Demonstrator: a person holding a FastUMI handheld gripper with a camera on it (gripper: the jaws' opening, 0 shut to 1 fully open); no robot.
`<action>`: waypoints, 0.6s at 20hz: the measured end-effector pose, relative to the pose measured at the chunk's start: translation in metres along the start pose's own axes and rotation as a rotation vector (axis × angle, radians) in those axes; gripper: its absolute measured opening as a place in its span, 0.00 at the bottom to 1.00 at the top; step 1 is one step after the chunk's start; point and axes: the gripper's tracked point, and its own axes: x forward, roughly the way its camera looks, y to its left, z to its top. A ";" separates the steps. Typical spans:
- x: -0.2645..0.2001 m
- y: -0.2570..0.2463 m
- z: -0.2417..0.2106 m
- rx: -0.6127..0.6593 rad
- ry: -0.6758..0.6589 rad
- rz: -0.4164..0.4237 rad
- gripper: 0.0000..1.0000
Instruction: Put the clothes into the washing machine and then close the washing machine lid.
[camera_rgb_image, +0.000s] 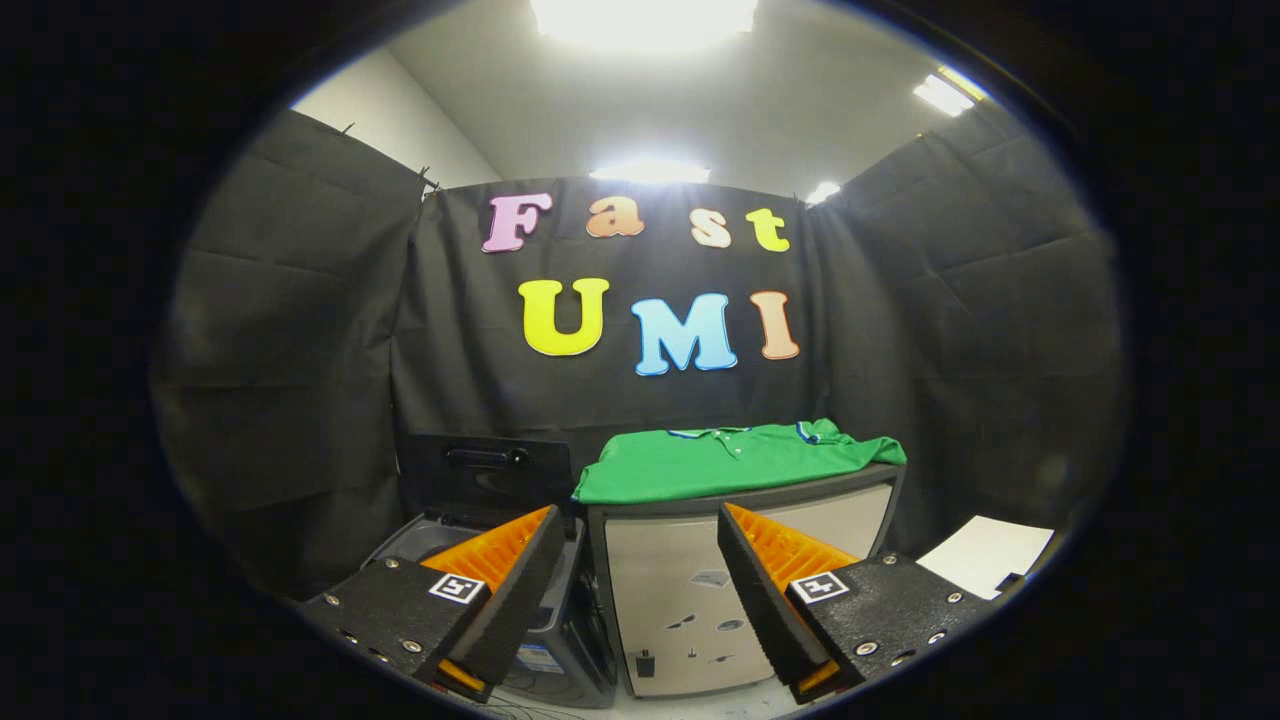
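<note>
Hovering in the air with its two fingers spread wide apart, the hand-held gripper (635, 570) has hold of nothing; the gap between the fingers frames the front of a pale, dark-framed cabinet (670, 590) that stands just ahead. Each finger (500, 585) carries a small square black-and-white marker on its upper face. On the flat top of the cabinet lies a folded bright green polo shirt with a striped collar (735, 460), spread across nearly the whole top, one corner drooping slightly over the front edge on the side of the left finger. A few small dark marks or stickers show on the cabinet's pale front, too small to tell apart. Beside the cabinet, behind the left finger, stands a dark grey top-loading washing machine (560, 640), touching or just beside the cabinet's side. Its black lid with a recessed handle (485, 475) stands upright, open, against the black cloth wall (300, 400). The drum opening is mostly hidden by the finger. Beyond the right finger, a white sheet of paper (985, 550) lies on what may be a low surface near the wall.
</note>
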 end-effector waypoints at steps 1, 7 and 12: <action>-0.001 0.000 -0.007 0.001 0.011 -0.002 0.95; -0.004 0.002 -0.016 0.015 0.026 -0.004 0.95; -0.002 0.004 -0.019 0.024 0.045 0.000 0.95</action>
